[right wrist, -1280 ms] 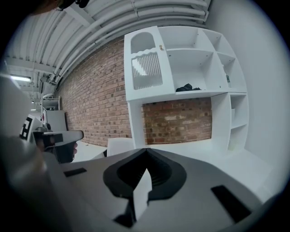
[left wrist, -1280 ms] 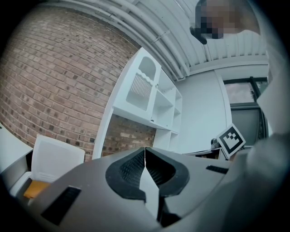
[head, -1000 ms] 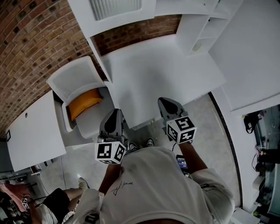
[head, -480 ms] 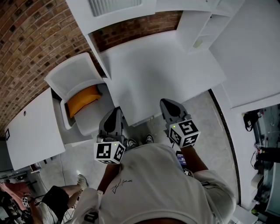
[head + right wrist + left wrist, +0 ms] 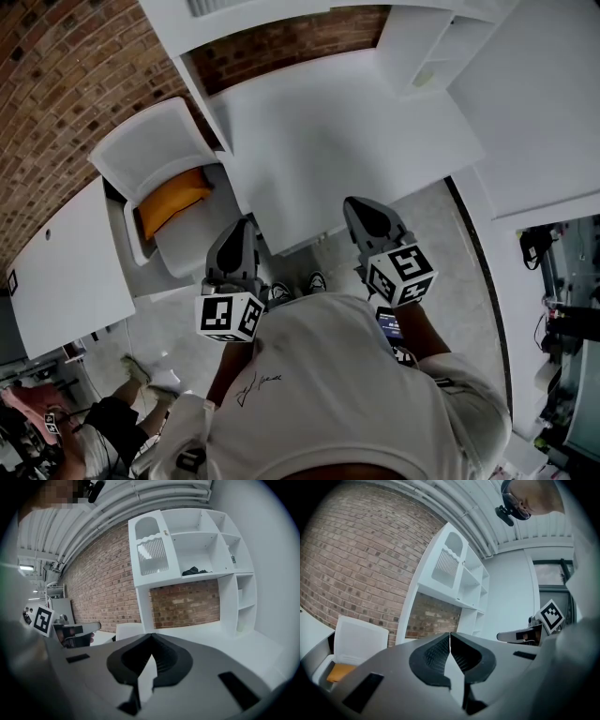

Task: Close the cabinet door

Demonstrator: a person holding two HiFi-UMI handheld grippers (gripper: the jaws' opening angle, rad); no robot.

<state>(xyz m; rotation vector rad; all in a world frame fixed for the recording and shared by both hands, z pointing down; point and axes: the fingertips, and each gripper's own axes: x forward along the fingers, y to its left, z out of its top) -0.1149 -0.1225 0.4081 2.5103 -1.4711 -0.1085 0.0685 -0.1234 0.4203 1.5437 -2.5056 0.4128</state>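
cabinet door (image 5: 151,545): white, arched panel over a slatted one, at the left end of the shelf unit (image 5: 206,550) against the brick wall, high above the desk (image 5: 337,141) and well apart from both tongs; whether it sits flush cannot be told. left tongs (image 5: 450,637): tips pressed together, nothing between, held at the near desk edge beside the chair (image 5: 155,159). right tongs (image 5: 151,637): likewise pressed together and empty, near the left pair.
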